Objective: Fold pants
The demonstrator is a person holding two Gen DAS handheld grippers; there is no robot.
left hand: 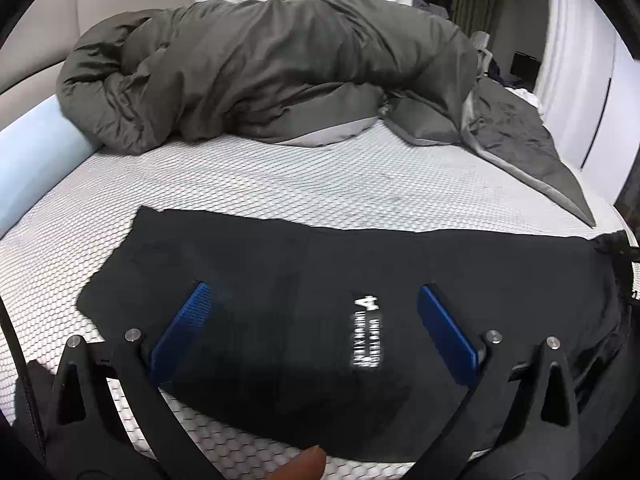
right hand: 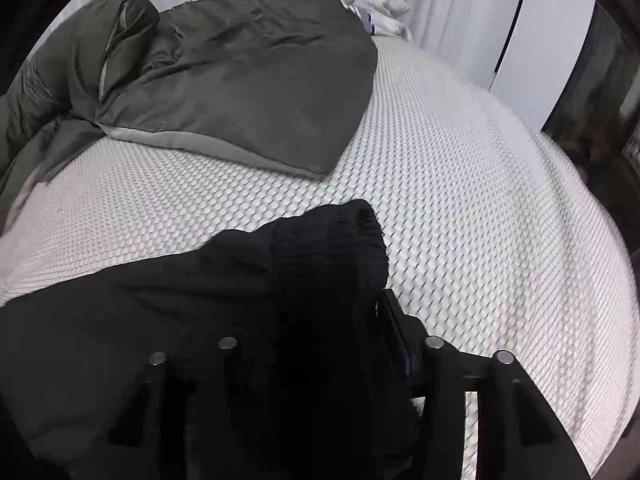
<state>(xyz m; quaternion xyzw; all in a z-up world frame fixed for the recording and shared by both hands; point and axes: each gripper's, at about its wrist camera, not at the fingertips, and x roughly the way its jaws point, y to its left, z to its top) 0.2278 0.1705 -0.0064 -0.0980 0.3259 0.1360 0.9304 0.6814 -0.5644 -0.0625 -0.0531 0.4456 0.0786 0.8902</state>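
Black pants lie flat across the near part of the mattress, with a white printed label facing up. My left gripper hovers just over them, open, its blue pads wide apart on either side of the label and nothing gripped. In the right wrist view the pants end in a ribbed cuff that bunches up between the fingers of my right gripper. Its right finger lies against the cuff's edge. The black cloth hides the left finger, so I cannot see whether the pads press.
A grey-green duvet is heaped along the far side of the white honeycomb mattress, one flat corner reaching toward the pants. A pale blue bolster lies far left. A thumb shows at the bottom edge. Bare mattress lies to the right.
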